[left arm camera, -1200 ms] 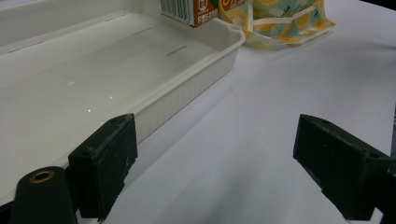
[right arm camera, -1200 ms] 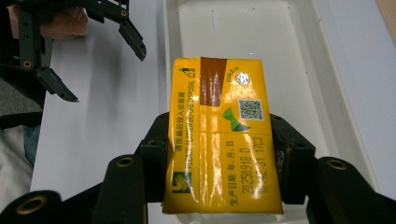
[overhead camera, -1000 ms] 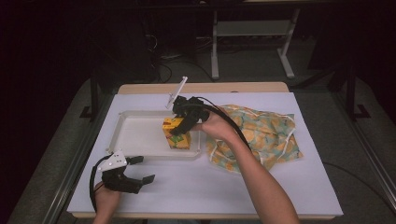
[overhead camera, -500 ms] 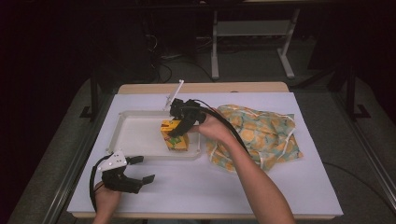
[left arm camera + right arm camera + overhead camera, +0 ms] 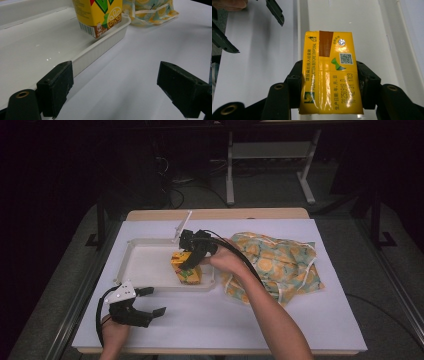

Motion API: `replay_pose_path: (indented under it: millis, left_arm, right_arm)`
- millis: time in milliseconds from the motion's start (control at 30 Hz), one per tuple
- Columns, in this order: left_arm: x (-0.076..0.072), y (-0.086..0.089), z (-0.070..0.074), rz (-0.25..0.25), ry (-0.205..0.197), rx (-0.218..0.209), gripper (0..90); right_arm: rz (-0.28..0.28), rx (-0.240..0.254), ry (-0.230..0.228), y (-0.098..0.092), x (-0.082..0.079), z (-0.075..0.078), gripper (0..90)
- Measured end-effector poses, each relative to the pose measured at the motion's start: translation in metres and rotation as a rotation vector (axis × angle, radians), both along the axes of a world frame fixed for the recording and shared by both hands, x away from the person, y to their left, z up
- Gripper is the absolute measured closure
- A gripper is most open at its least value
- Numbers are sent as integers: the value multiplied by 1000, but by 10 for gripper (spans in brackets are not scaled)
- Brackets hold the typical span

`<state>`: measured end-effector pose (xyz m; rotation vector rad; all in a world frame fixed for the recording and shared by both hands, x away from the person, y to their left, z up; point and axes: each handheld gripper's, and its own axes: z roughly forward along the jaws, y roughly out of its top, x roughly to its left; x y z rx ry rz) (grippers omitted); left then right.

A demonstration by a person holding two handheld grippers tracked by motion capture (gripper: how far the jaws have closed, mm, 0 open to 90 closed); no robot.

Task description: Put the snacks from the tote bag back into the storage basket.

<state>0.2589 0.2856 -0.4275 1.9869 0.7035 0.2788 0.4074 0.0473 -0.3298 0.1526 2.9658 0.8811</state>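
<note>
Table [image 5: 300,330]: white top, wooden strip along the far edge.

Tray [image 5: 145,265]: shallow, white, rectangular, on the left half of the table. Its near rim shows in the left gripper view [image 5: 100,48].

Juice carton [image 5: 186,270]: yellow, with green and orange print. It is at the tray's right end, over the corner nearest the person, tilted, its lower edge just inside the rim [image 5: 100,17]. The right gripper view shows its top face [image 5: 329,72], with a brown strip, a printed code square and date lettering.

Right gripper [image 5: 192,254]: black, held by the right hand [image 5: 225,260], jaws clamped on the two sides of the carton [image 5: 329,92]. A cable trails back along the forearm.

Left gripper [image 5: 147,302]: black with a grey plate on top, at the near left of the table, just in front of the tray. Jaws spread wide, nothing between them [image 5: 115,87].

Cloth bag [image 5: 280,265]: crumpled, pale green with orange fruit print and white cord, lying right of the tray, just beside it.
</note>
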Motion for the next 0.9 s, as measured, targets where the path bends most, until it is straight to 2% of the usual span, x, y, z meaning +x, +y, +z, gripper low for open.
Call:
replay_pose_path:
  millis: [300,433,533,667,733,900]
  left_arm:
    - [0,0,0,4,3,-6,135]
    - [-1,0,0,4,2,-6,134]
    - [-1,0,0,3,4,-4,135]
    - [-1,0,0,4,4,-7,134]
    - [-1,0,0,4,1,-9,135]
    - [-1,-1,0,5,7,-9,135]
  right_arm:
    - [2,-12,-10,5,1,-6,486]
    - [-5,-10,-5,5,2,-11,486]
    - [-10,12,3,2,4,-16,486]
    - [-10,-10,7,3,5,-24,485]
    - [-11,9,13,0,6,-26,484]
    - [-1,0,21,-3,6,-28,482]
